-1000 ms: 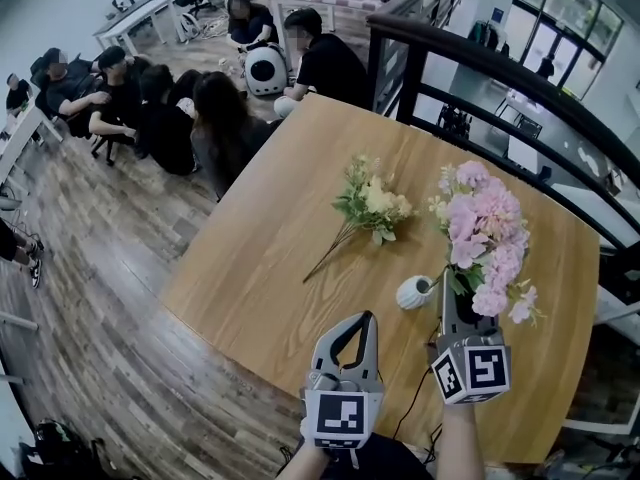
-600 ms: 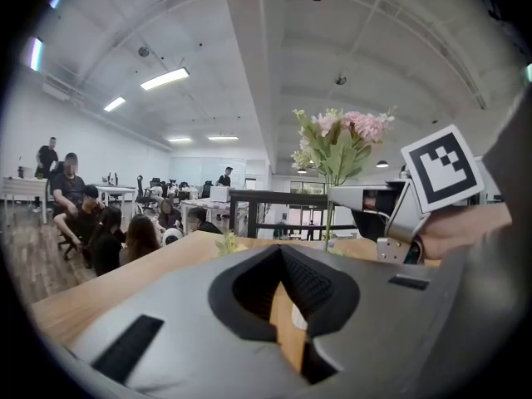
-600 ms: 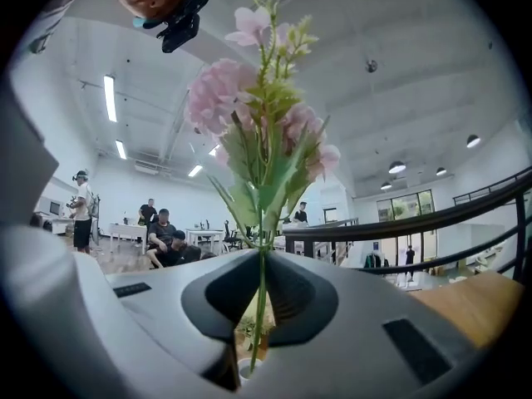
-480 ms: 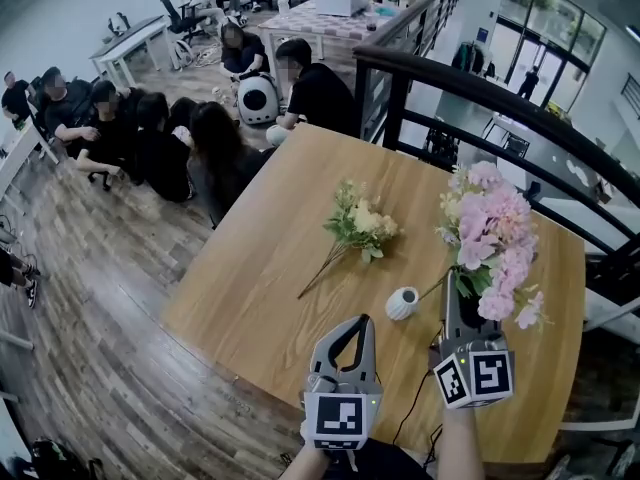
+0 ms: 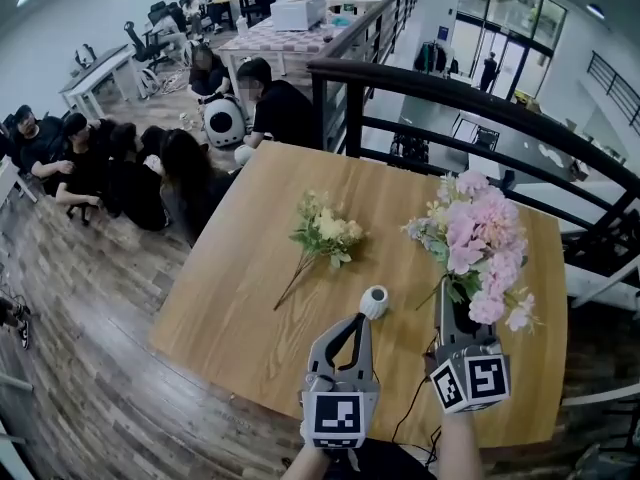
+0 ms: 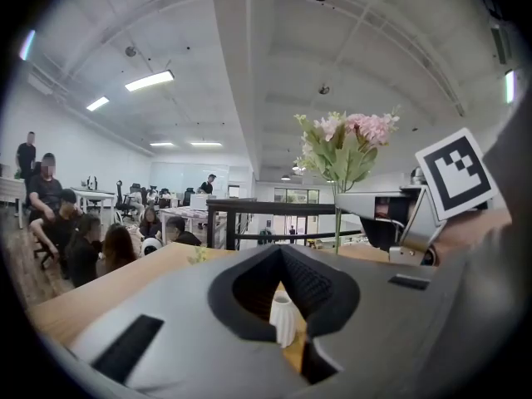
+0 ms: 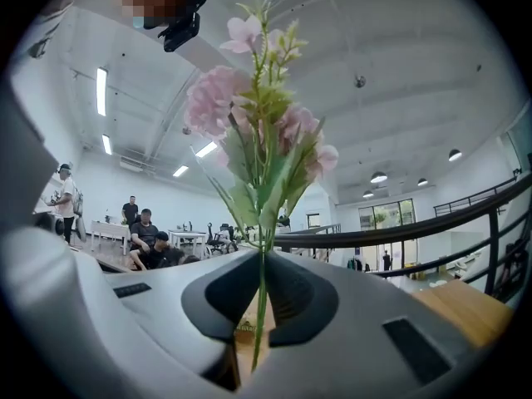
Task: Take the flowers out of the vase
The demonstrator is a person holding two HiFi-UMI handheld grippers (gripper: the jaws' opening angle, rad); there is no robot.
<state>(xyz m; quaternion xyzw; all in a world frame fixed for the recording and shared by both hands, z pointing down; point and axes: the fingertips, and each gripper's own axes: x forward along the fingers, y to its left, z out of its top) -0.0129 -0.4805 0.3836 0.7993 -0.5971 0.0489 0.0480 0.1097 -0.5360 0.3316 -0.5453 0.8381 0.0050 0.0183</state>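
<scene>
My left gripper (image 5: 360,318) has its jaws together on nothing, tips just short of the vase (image 5: 374,302). My right gripper (image 5: 441,288) is clamped on the pink bunch's (image 5: 475,243) stem, held clear of the vase. The vase stands empty on the table (image 5: 250,298), and the yellow bunch (image 5: 325,230) lies beyond. I judge only laying the pink bunch down remains.

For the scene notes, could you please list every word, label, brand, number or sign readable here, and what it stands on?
None can be read.
On the left gripper and right gripper: only black-and-white square markers, no letters.
No print on vase, pink flowers, table.
Distant office: too small to read.
</scene>
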